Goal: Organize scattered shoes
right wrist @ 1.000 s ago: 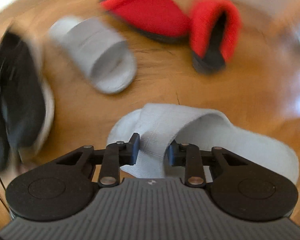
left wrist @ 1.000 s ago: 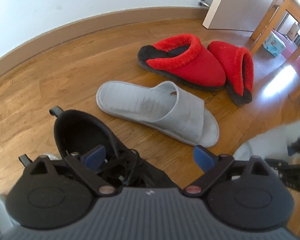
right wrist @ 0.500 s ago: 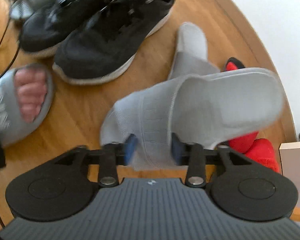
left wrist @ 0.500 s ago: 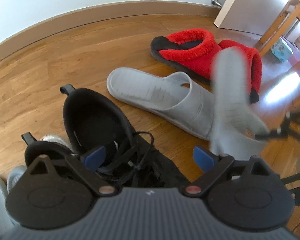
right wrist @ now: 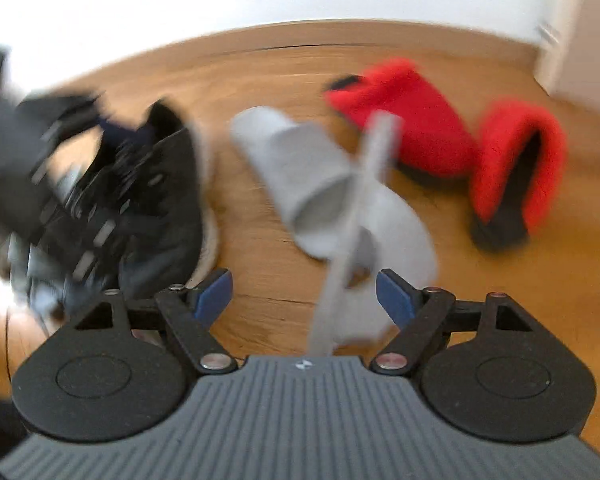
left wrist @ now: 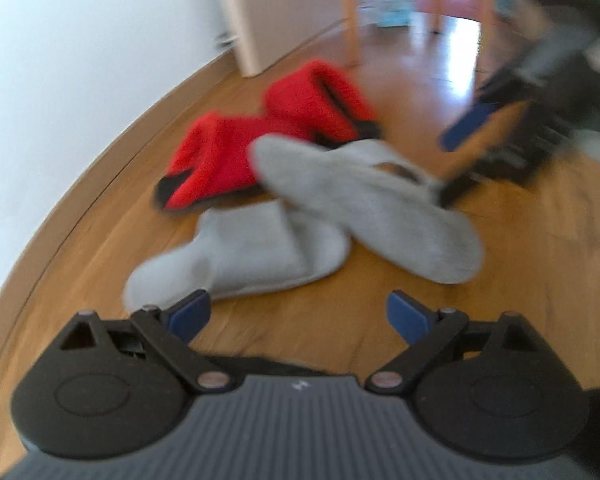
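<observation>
Jaws of the right gripper (right wrist: pixel 304 294) are being opened, with a blurred grey slipper (right wrist: pixel 364 236) between them, untouched by the pads. It is being seen overlapping its mate (left wrist: pixel 240 256) beside the red slippers (left wrist: pixel 268 136). The left gripper (left wrist: pixel 298 314) is being held wide, empty.

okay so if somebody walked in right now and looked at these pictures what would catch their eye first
Probably the bright red slippers on the wood floor by the white wall. Next, the grey slipper between the right gripper's opening jaws, beside its mate, with black sneakers at the left.
</observation>
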`<state>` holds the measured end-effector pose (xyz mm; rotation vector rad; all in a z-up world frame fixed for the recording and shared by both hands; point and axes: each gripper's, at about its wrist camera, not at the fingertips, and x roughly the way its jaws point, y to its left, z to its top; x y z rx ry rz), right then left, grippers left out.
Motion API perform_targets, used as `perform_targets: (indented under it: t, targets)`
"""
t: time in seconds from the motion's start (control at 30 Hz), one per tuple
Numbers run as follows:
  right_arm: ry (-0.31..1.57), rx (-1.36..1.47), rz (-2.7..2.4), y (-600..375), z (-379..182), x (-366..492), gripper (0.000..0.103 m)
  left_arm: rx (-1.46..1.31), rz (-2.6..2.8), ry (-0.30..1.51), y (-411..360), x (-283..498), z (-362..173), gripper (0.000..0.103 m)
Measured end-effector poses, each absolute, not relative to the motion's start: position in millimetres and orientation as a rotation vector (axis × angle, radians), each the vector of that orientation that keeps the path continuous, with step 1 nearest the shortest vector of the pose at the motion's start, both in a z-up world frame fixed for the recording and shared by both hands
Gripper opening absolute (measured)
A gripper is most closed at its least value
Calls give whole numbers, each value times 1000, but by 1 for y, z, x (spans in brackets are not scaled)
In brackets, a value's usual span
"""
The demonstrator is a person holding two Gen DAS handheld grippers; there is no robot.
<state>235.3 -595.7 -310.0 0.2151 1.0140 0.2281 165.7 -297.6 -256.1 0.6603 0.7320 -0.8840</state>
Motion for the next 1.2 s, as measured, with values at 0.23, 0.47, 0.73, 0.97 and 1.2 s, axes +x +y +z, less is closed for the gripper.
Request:
perform_targets:
  t: [0.23, 0.47, 0.73, 0.97, 1.2]
  targets:
    - [1084, 476, 3, -614, -357, 247, 80, 771, -788, 719, -302, 187, -274, 95]
    - [1098, 445, -101, -589, -383, 248, 45, 144, -454, 1289, -285, 333, -307, 93]
    - [924, 332, -140, -576, -342, 215, 35, 147, -530, 1394, -319, 385, -348, 82]
    - [790, 425, -205, -580, -308, 182, 29, 171, -588, 1281, -327, 389, -344, 82]
    - [677, 263, -21, -518, -250, 159, 13, 194, -532, 1327, -264, 387, -329, 87]
